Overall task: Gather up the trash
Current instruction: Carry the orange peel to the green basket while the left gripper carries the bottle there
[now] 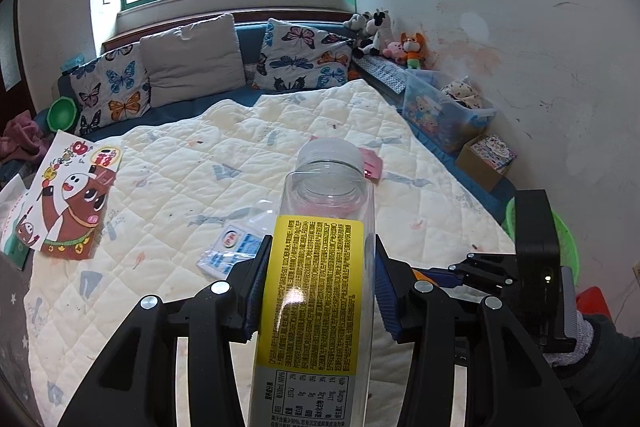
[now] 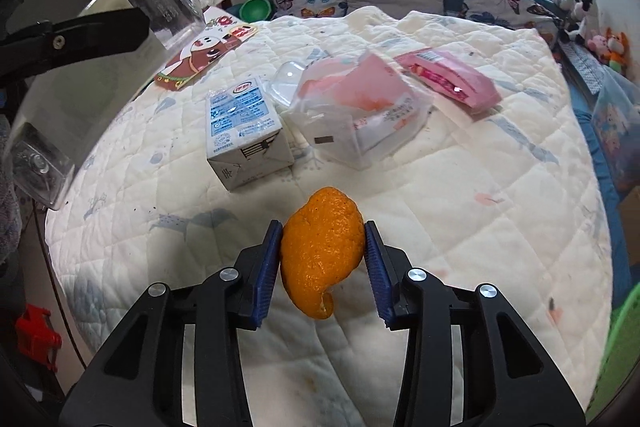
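My left gripper (image 1: 318, 285) is shut on an empty clear plastic bottle (image 1: 320, 267) with a yellow label and white cap, held above the quilted bed. The bottle also shows at the upper left of the right wrist view (image 2: 120, 39). My right gripper (image 2: 323, 263) is shut on an orange peel (image 2: 320, 251) just above the quilt. On the quilt lie a blue-and-white milk carton (image 2: 244, 131), a clear plastic bag with pink paper (image 2: 360, 107), a pink wrapper (image 2: 452, 75) and a small clear plastic lid (image 2: 290, 83).
A white quilt (image 2: 480, 187) covers the bed. A cartoon horse card (image 1: 68, 195) lies at its left edge. Butterfly pillows (image 1: 304, 55), plush toys (image 1: 400, 43) and storage boxes (image 1: 444, 107) line the back and right side. A green basket (image 1: 564, 231) sits at the right.
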The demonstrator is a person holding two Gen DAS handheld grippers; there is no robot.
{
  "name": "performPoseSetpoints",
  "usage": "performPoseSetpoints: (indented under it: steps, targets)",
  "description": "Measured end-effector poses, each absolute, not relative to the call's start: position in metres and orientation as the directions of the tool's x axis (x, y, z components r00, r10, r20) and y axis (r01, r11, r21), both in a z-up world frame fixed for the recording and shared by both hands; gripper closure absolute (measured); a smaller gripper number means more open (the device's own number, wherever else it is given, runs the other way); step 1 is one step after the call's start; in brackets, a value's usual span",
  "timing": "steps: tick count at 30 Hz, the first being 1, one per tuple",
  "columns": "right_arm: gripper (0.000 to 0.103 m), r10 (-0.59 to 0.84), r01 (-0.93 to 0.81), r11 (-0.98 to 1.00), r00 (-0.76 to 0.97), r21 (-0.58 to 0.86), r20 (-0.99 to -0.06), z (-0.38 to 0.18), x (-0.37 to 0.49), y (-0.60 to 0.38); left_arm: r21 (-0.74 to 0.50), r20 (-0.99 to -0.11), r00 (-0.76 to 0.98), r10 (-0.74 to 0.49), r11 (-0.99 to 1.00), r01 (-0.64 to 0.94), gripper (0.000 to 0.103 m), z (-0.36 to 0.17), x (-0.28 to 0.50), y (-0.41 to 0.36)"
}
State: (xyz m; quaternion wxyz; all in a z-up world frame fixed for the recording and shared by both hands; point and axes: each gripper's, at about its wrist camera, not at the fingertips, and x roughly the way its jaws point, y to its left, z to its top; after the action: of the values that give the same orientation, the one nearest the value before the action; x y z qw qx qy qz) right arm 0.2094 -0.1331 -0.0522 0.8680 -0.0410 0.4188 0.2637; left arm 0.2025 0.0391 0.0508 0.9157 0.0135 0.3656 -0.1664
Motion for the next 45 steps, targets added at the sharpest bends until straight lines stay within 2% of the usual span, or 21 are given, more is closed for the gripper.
performPoseSetpoints:
  steps: [20, 36, 45]
  targets:
    - [0.061, 0.275, -0.270, 0.955, 0.644, 0.124, -0.714, -0.021, 0.150, -0.261, -0.137, -0.674, 0.582, -0.456, 0.850, 0.508, 0.058, 0.045, 0.193, -0.084]
    - [0.061, 0.061, 0.004, 0.996, 0.705, 0.090, -0.706, -0.011, 0.106, -0.399, -0.148, -0.693, 0.470, -0.546, 0.747, 0.649, 0.058, 0.040, 0.191, -0.204]
    - [0.061, -0.059, 0.167, 0.983, 0.678, 0.075, -0.732, -0.031, 0.099, -0.472, -0.144, -0.720, 0.413, -0.557, 0.703, 0.696, 0.058, 0.031, 0.192, -0.260]
